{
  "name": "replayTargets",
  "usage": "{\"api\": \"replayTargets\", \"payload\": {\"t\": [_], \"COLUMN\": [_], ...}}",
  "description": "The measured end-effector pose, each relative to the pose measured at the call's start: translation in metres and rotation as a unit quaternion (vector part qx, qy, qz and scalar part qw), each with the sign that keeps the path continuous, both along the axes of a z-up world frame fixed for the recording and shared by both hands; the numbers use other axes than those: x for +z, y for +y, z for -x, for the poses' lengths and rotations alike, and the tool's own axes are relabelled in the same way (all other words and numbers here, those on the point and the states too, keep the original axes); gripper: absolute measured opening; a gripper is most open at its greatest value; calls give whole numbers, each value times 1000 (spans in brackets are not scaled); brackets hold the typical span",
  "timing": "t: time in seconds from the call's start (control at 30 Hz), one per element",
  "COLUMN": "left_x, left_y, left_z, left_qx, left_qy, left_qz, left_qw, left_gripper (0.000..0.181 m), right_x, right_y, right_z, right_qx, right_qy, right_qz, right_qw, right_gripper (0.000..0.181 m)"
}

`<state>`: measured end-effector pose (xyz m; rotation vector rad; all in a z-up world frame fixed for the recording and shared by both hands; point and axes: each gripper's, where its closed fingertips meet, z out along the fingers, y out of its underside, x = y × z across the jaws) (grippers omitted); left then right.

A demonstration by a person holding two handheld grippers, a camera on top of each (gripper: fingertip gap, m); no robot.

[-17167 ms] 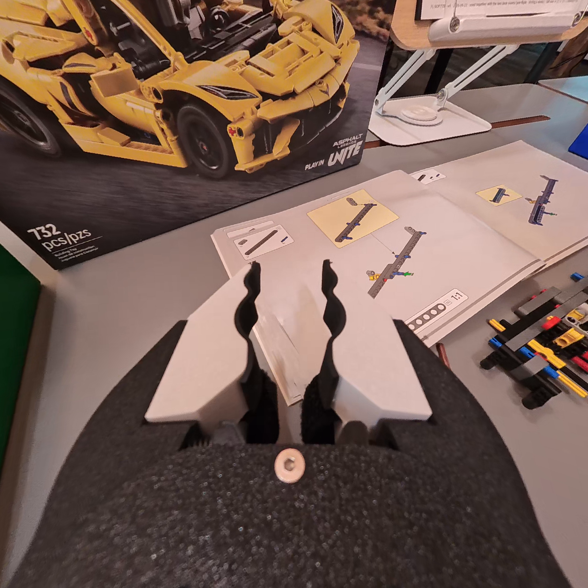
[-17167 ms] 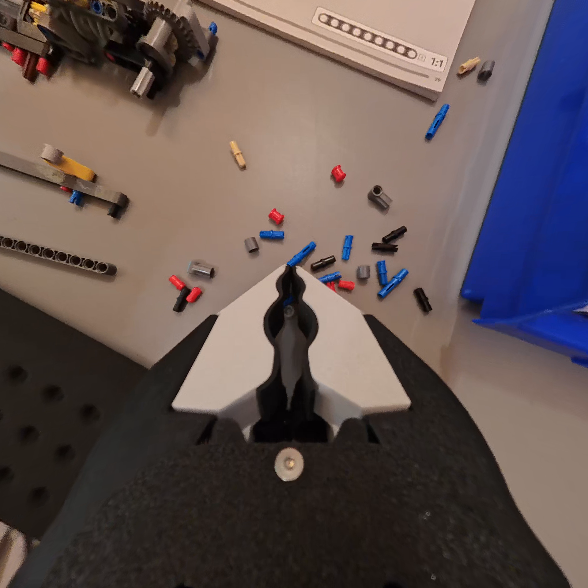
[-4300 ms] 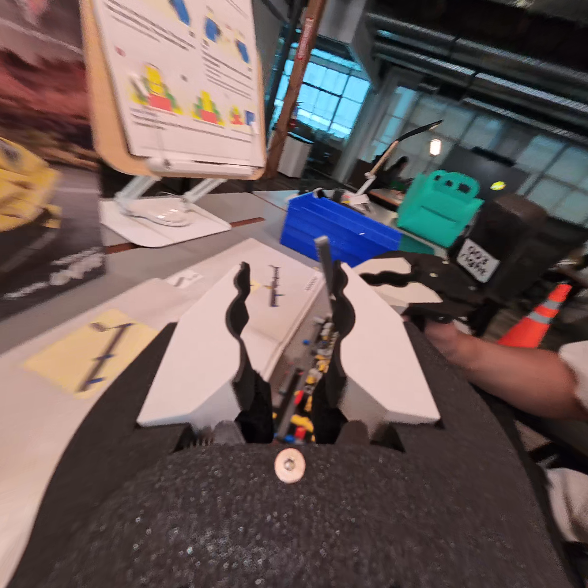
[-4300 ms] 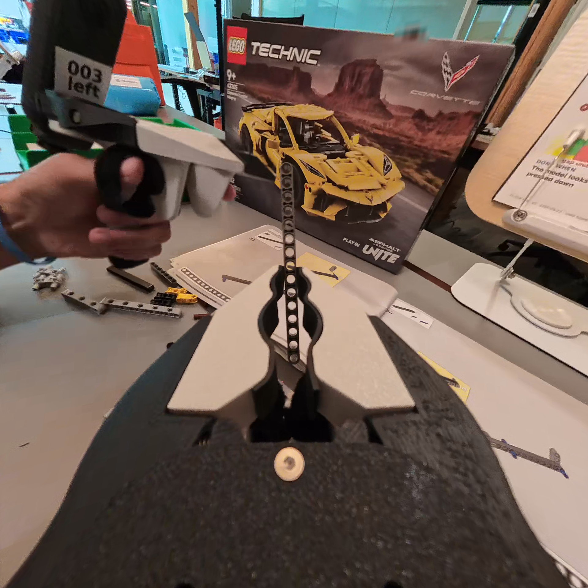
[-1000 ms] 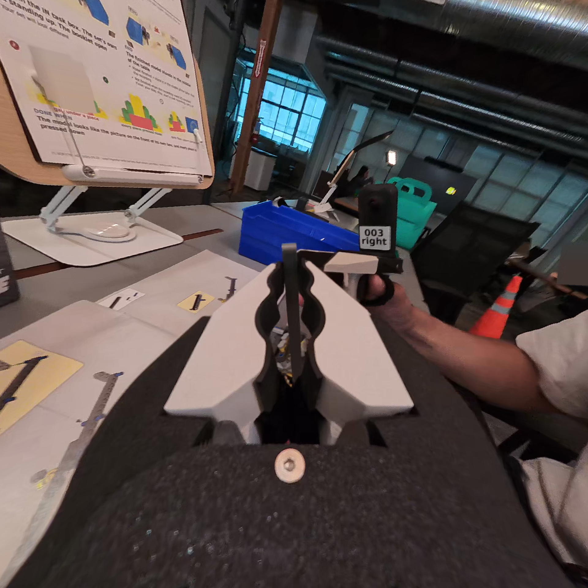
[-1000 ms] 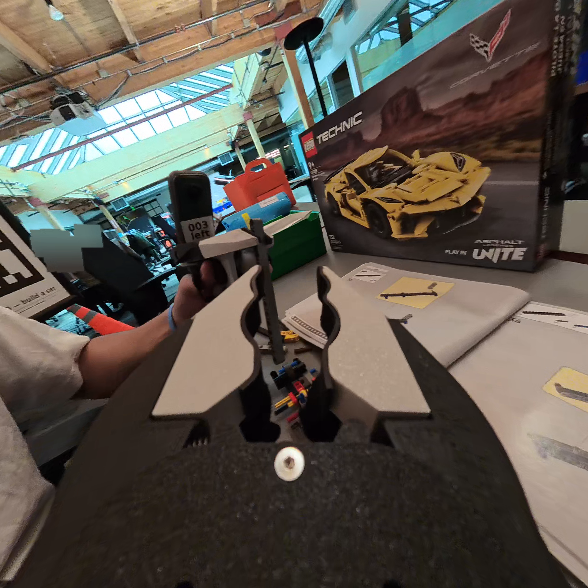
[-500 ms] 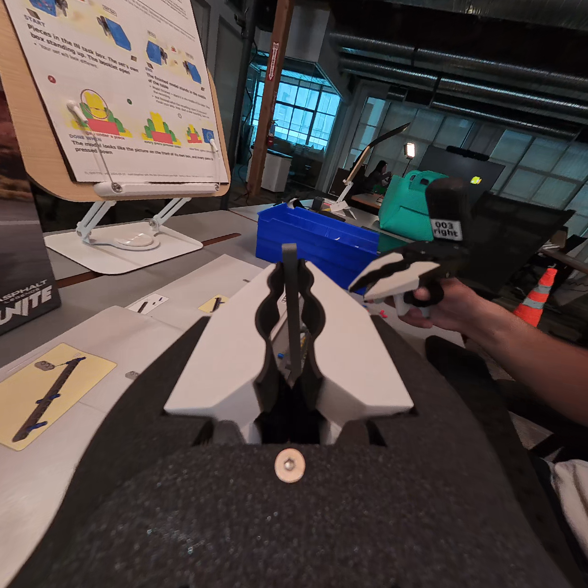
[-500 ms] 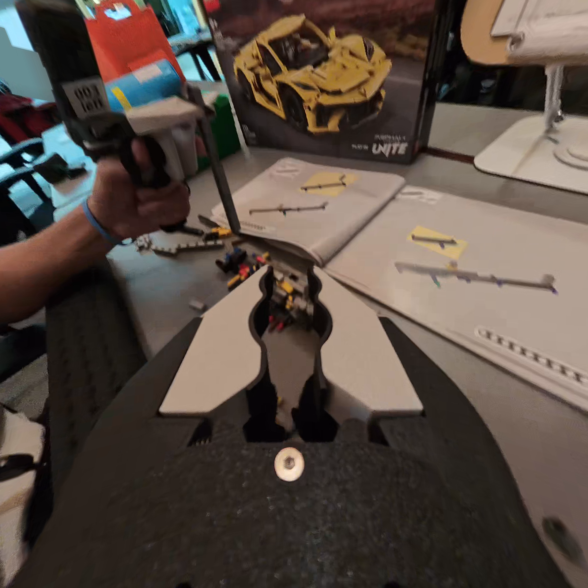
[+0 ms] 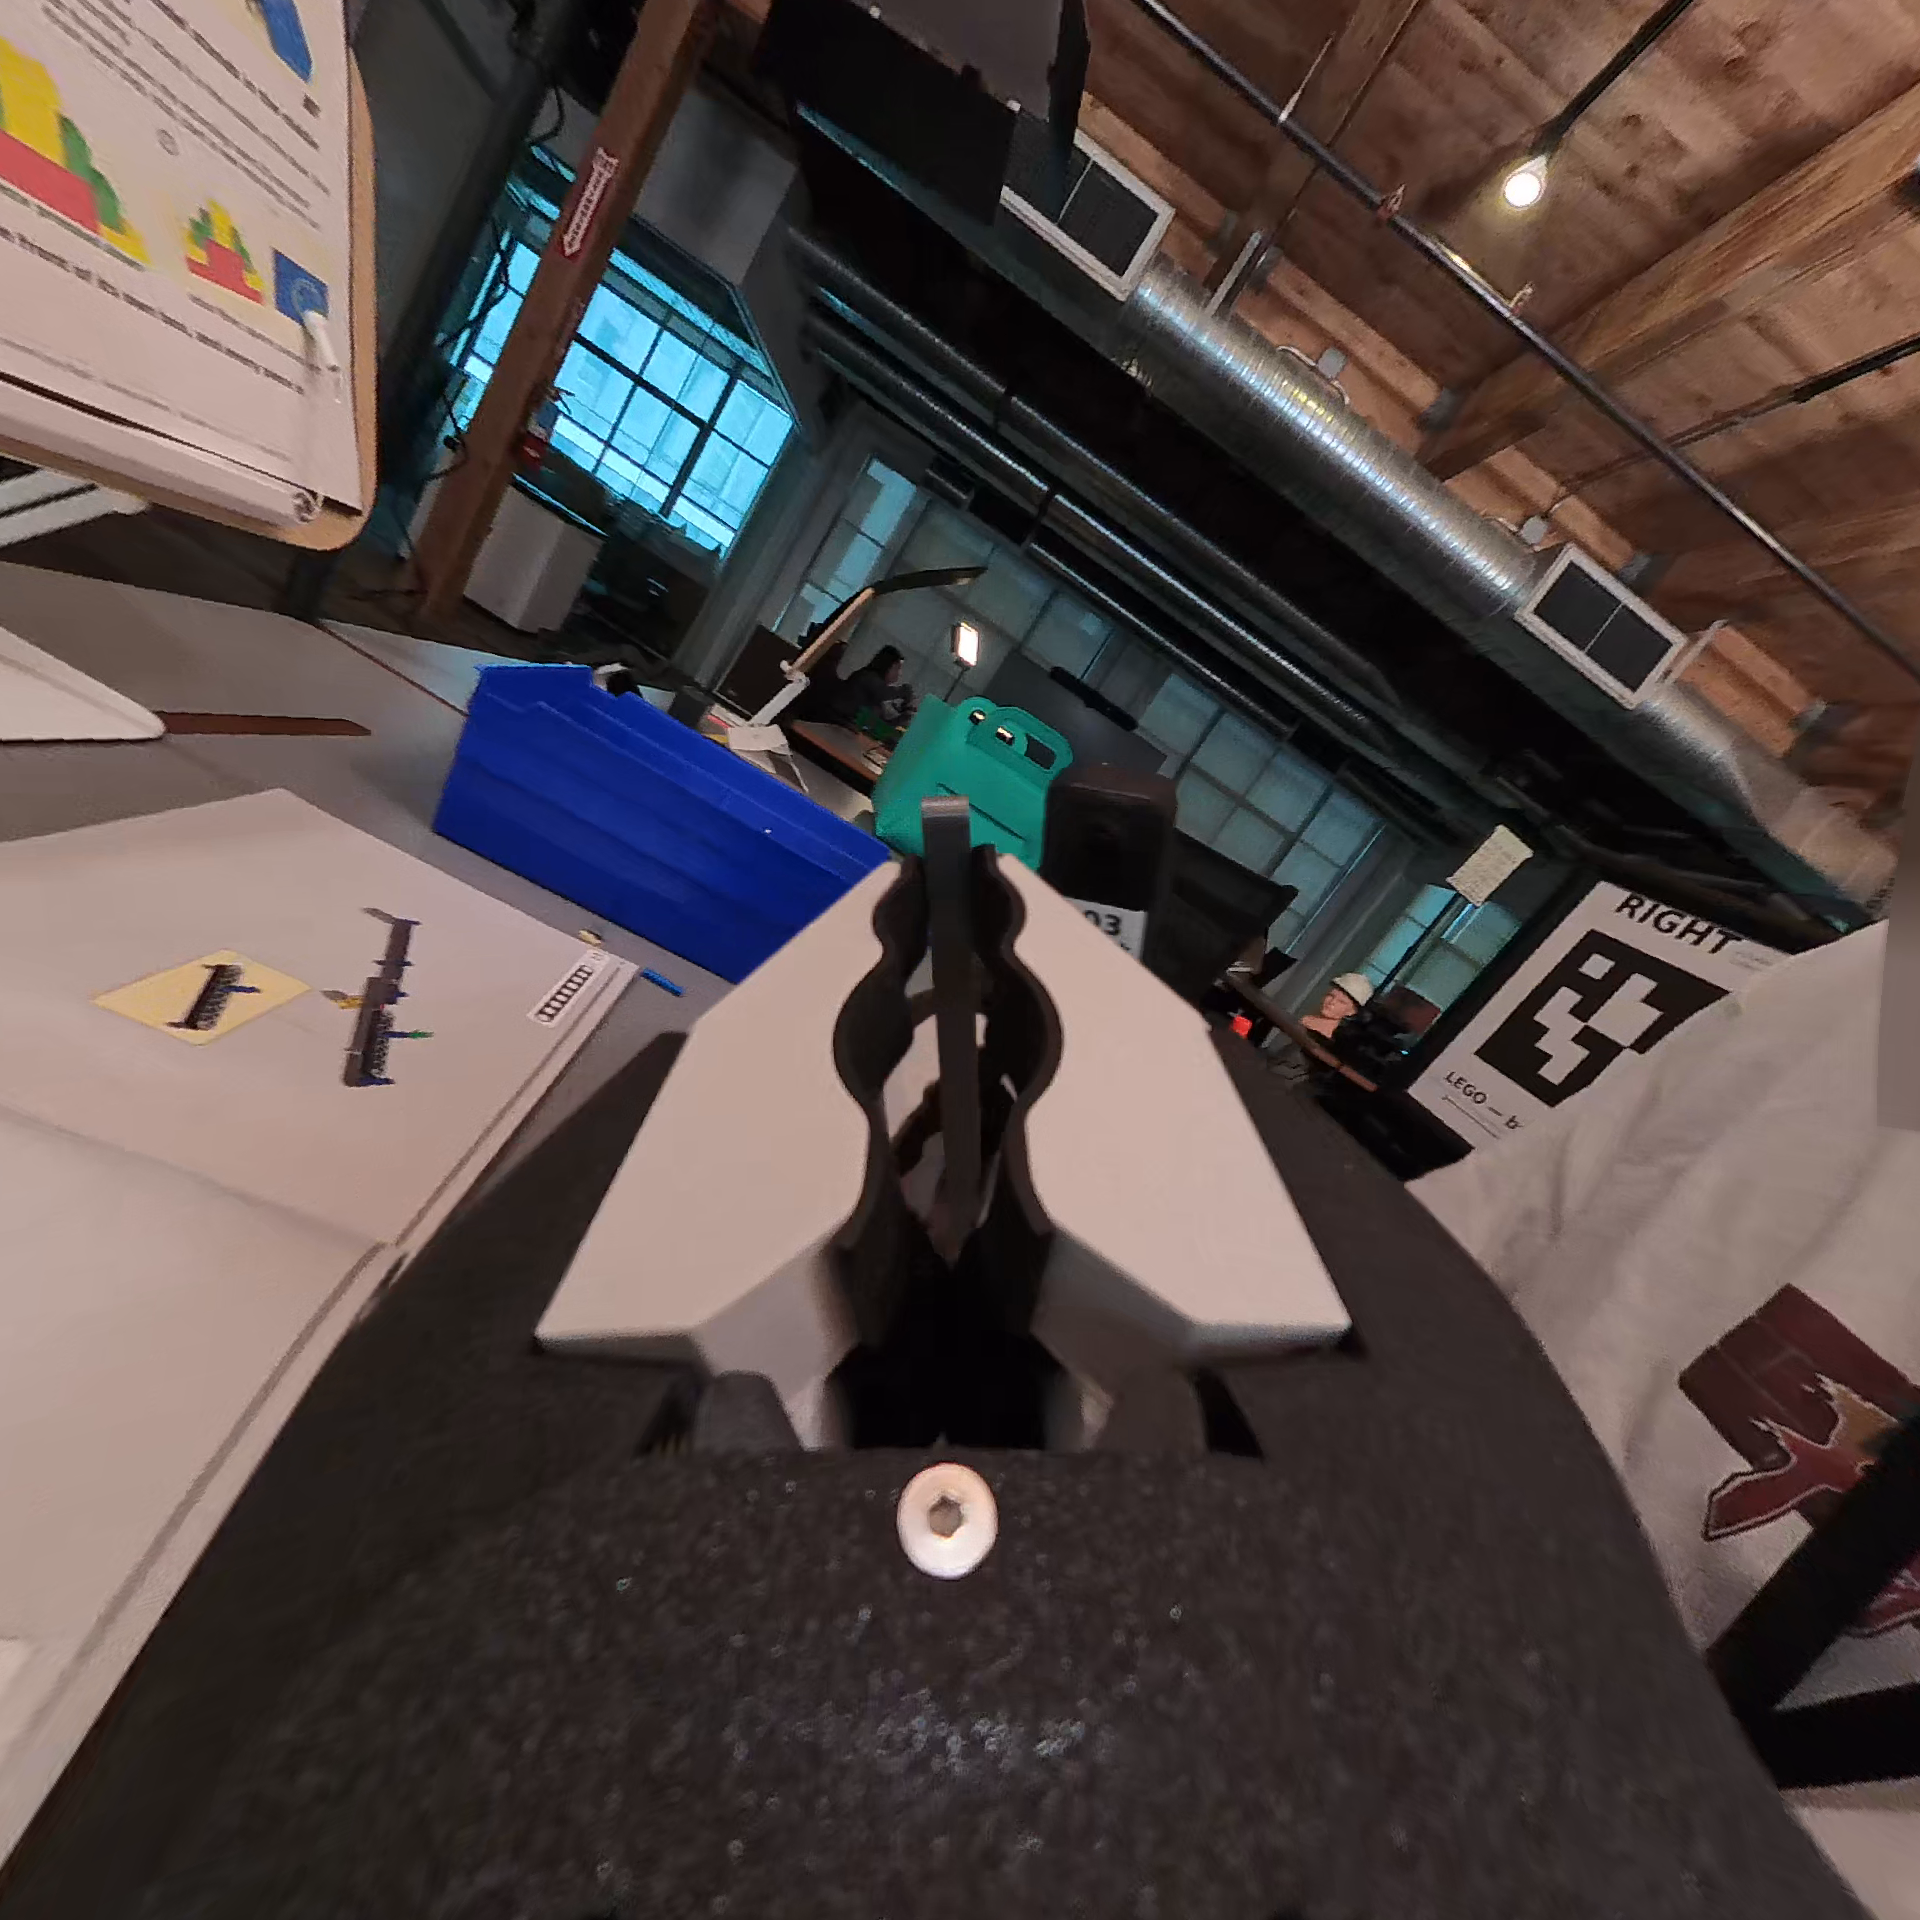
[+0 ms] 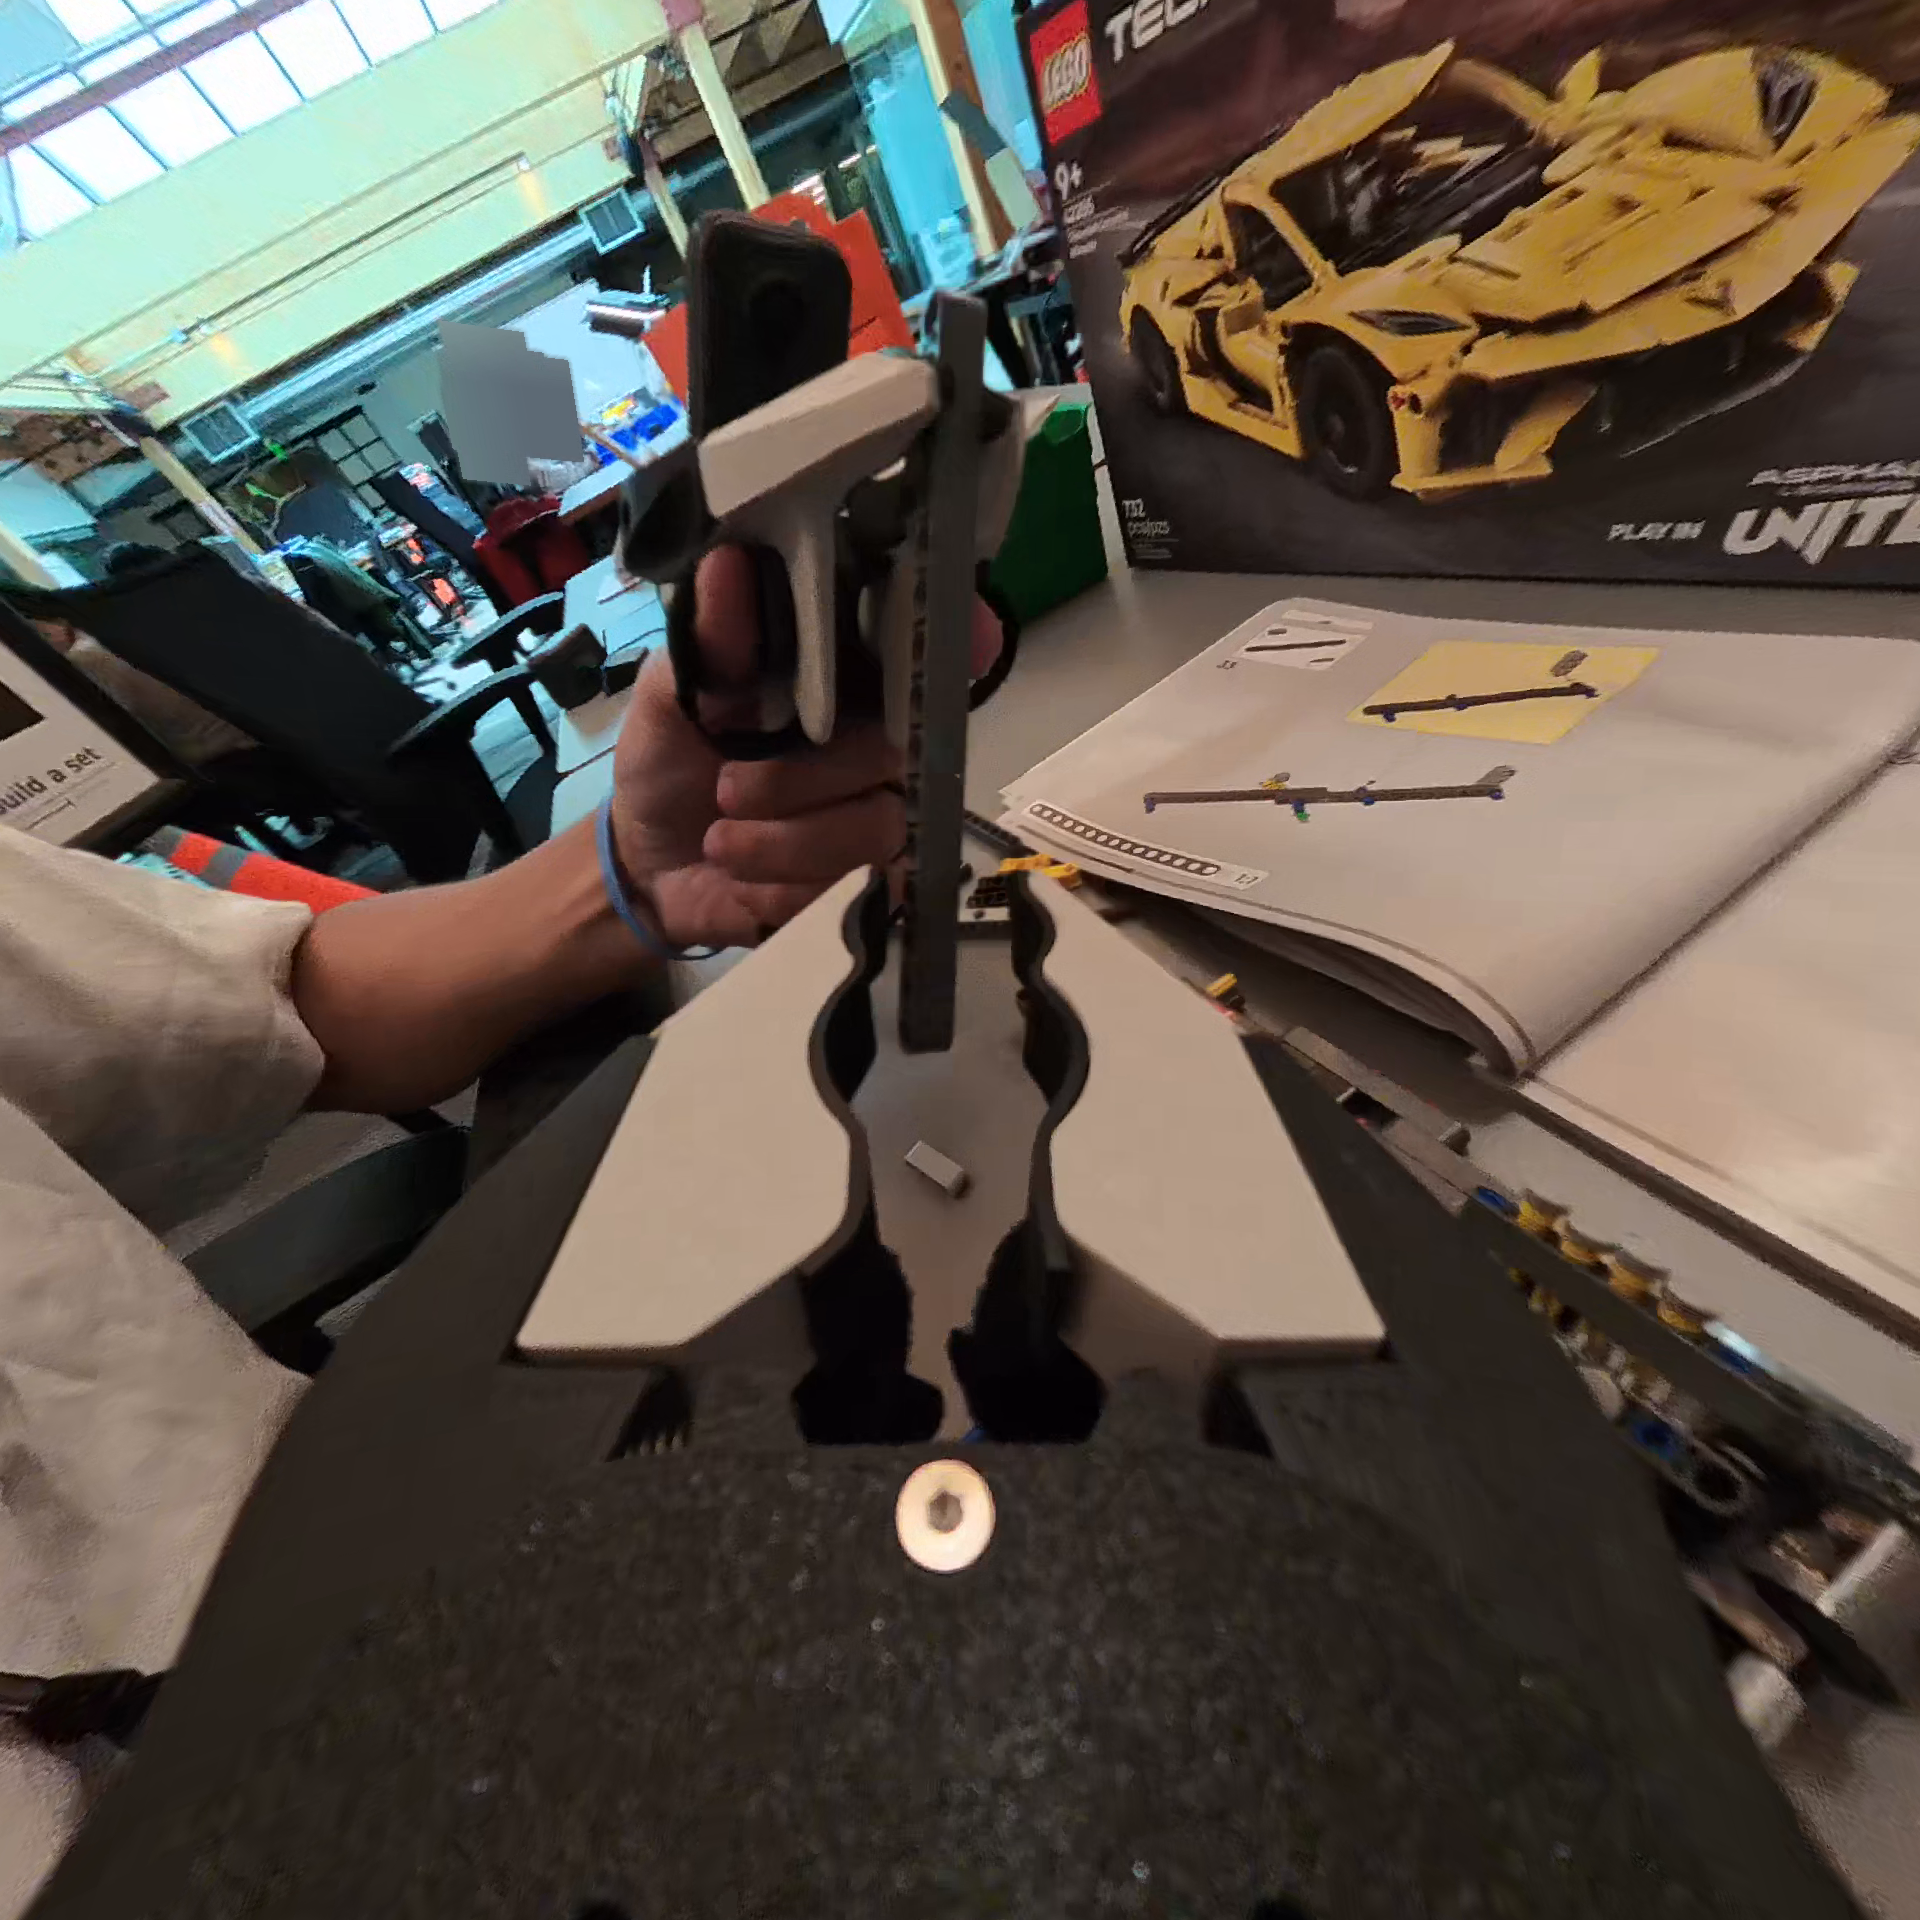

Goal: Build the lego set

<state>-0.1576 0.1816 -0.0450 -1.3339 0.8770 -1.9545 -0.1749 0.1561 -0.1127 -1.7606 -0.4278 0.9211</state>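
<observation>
My left gripper is shut on a long dark grey beam, seen edge-on between its jaws. In the right wrist view the left gripper holds the beam upright above the table. My right gripper is open. The beam's lower end hangs between its fingertips without touching them. The open instruction booklet lies to the right; it also shows in the left wrist view. A partly built assembly lies along the right side.
A small grey piece lies on the table under my right gripper. The set's box stands at the back, a green bin beside it. A blue bin and a clipboard stand sit beyond the booklet. The gap from one gripper's tips to the other's is roughly 7 centimeters.
My left gripper has tilted upward, still holding the beam. My right gripper has swung toward it and opened wider, so the beam's lower end now hangs between its fingertips.
</observation>
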Motion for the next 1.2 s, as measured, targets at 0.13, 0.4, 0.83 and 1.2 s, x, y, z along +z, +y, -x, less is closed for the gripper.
{"api": "replayTargets", "payload": {"t": [0.13,0.4,0.83,1.2], "left_x": [-1,-1,0,18], "left_y": [-4,-4,60,165], "left_z": [-1,1,58,147], "left_qx": [-12,-16,85,328], "left_qy": [5,13,87,32], "left_qz": [0,-14,-136,-75], "left_qw": [1000,1000,983,941], "left_gripper": [7,7,7,7], "right_x": [-2,3,5,4], "right_y": [3,1,45,44], "right_z": [10,18,-20,-44], "right_qx": [39,60,18,-26], "right_qy": [47,64,-2,52], "right_qz": [30,31,19,-8], "right_qw": [998,996,1000,998], "right_gripper": [8,7,24,14]}}
